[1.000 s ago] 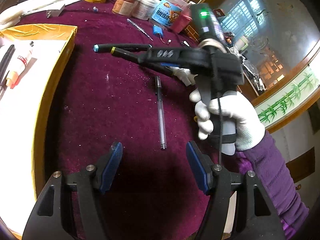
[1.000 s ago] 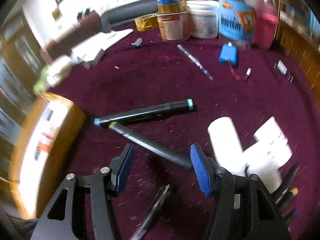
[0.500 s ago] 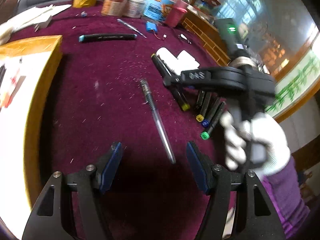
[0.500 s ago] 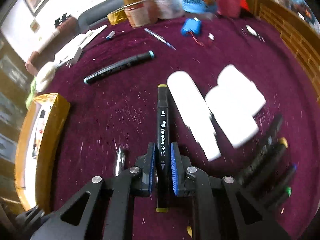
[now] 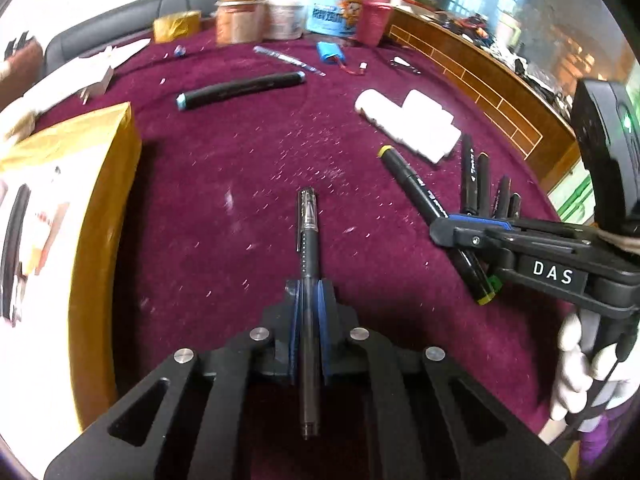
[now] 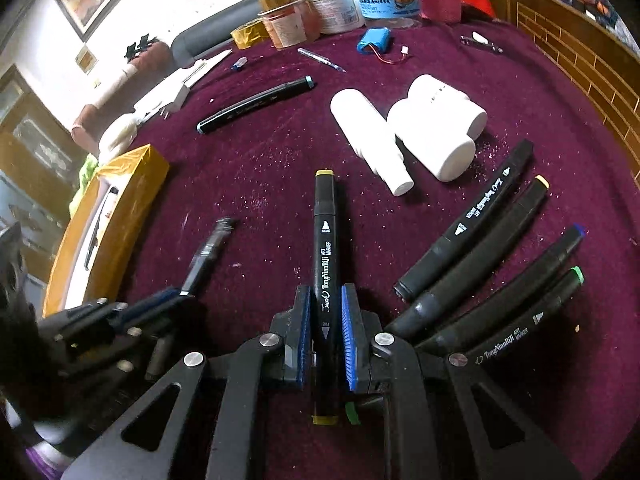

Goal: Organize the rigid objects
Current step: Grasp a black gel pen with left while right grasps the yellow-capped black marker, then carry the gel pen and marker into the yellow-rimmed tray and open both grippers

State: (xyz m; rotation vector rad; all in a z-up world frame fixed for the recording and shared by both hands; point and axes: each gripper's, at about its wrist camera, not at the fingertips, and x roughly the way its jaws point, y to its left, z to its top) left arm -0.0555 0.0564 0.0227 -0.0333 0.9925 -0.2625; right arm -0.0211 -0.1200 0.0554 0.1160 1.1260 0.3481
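Marker (image 6: 325, 280) and pen (image 5: 309, 280) point straight ahead, clamped lengthwise in right gripper (image 6: 326, 336) and left gripper (image 5: 309, 320).

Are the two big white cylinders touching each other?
Touching. The right wrist view shows the nearer white cylinder pressed side by side against the farther white cylinder, with no cloth visible between them.
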